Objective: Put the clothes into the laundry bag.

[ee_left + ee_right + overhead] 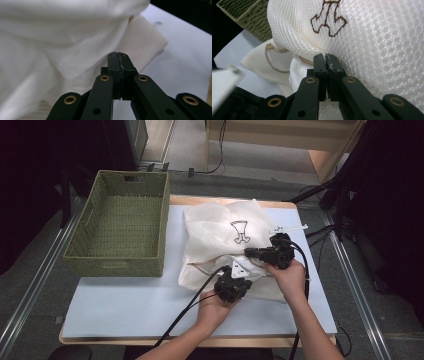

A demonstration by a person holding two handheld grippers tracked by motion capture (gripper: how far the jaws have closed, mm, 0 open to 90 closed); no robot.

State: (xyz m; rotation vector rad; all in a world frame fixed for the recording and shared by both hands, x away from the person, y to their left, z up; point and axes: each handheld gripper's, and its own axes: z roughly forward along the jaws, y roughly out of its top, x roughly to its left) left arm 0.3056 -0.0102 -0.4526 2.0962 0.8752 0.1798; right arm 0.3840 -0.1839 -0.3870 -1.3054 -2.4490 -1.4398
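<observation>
Nearest the table's front edge, the left gripper (pixel 234 279) is held with its jaws pressed together, nothing seen between them, just at the near edge of the cream mesh laundry bag (pixel 220 227). Slightly farther, the right gripper (pixel 248 252) is seen closed against the bag's mesh; whether mesh is pinched cannot be told. Beyond, left of the bag, a woven green basket (pixel 80 232) is set on the pale blue board (pixel 125 305).

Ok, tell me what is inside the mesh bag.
Smooth white cloth bulges from the mouth of the mesh bag, beside its drawstring. The mesh covers whatever lies deeper inside, so how much it holds cannot be seen.
</observation>
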